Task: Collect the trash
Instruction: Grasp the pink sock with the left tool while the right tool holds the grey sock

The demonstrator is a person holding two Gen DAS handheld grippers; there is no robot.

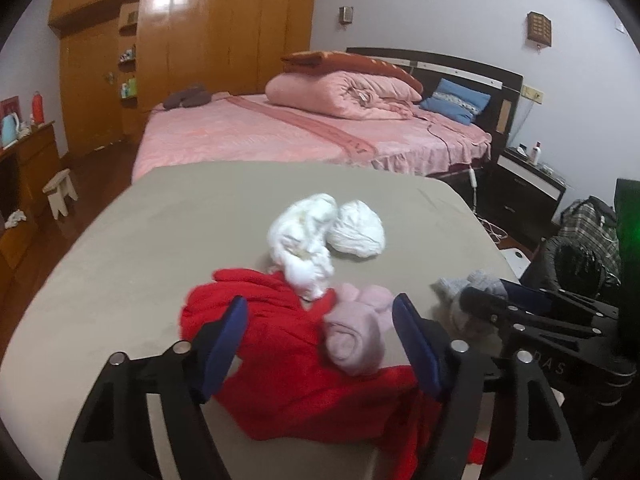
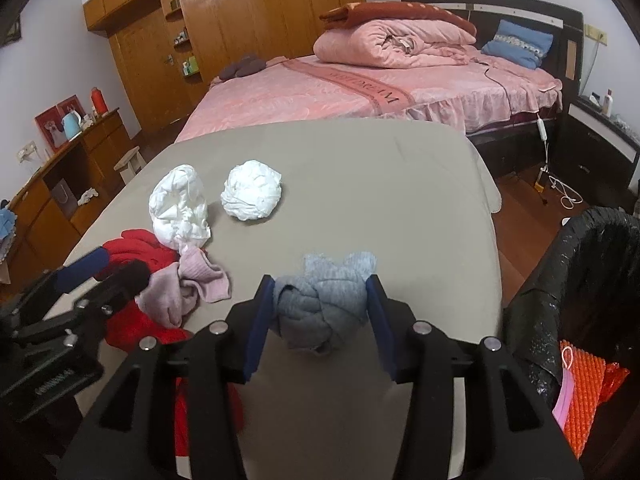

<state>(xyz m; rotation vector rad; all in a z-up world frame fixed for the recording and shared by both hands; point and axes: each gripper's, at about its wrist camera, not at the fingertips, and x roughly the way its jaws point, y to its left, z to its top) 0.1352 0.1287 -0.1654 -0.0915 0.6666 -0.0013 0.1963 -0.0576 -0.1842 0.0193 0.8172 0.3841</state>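
On the beige table [image 1: 120, 248] [image 2: 360, 184] lie two crumpled white paper wads [image 1: 304, 236] [image 1: 358, 229] [image 2: 180, 206] [image 2: 252, 196], a red garment [image 1: 288, 360] [image 2: 136, 248], a rolled pink sock [image 1: 356, 332] [image 2: 188, 288] and a balled grey-blue sock [image 2: 320, 308] [image 1: 472, 288]. My left gripper [image 1: 320, 316] is open, its fingers either side of the pink sock above the red garment. My right gripper [image 2: 318, 308] is shut on the grey sock, held just above the table. A black-lined trash bin [image 2: 580, 280] [image 1: 576, 260] stands to the right.
A pink bed [image 1: 280, 132] [image 2: 360, 88] with folded quilts lies beyond the table. A wooden wardrobe [image 1: 180, 40], a dresser [image 2: 60, 184] and a small stool [image 1: 60, 192] are at left. A nightstand [image 1: 528, 184] and cables [image 2: 560, 192] are at right. Orange netting [image 2: 588, 392] is by the bin.
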